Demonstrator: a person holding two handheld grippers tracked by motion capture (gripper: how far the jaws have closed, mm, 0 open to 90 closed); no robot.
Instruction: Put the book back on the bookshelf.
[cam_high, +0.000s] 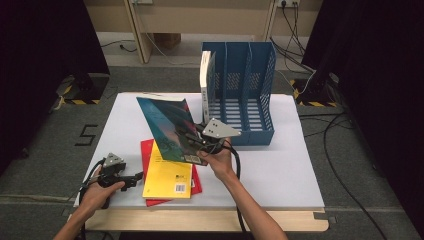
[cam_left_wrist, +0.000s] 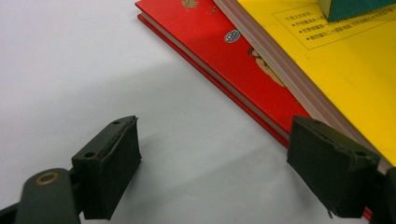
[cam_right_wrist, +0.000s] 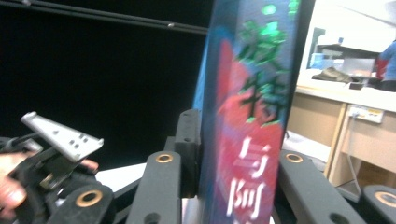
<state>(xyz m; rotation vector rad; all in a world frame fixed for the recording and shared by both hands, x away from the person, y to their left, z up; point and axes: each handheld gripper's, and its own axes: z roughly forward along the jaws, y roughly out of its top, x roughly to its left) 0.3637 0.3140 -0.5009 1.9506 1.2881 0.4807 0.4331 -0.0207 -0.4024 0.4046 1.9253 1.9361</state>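
Note:
My right gripper (cam_high: 194, 143) is shut on a teal and red book (cam_high: 167, 125), holding it up tilted above the table. In the right gripper view the book's spine (cam_right_wrist: 252, 116) stands between the jaws of the right gripper (cam_right_wrist: 238, 158). A yellow book (cam_high: 167, 177) lies on a red book (cam_high: 146, 150) on the white table (cam_high: 280, 165). My left gripper (cam_high: 135, 178) rests low at the left of that stack. In the left gripper view the left gripper (cam_left_wrist: 219, 163) is open over bare table, with the red book's (cam_left_wrist: 224, 60) edge beside its right pad (cam_left_wrist: 327, 168).
A blue file rack (cam_high: 250, 95) with three compartments stands at the back of the table. A white book (cam_high: 205, 82) stands upright in its left compartment. Cables run over the floor at the right. The table's right half is bare.

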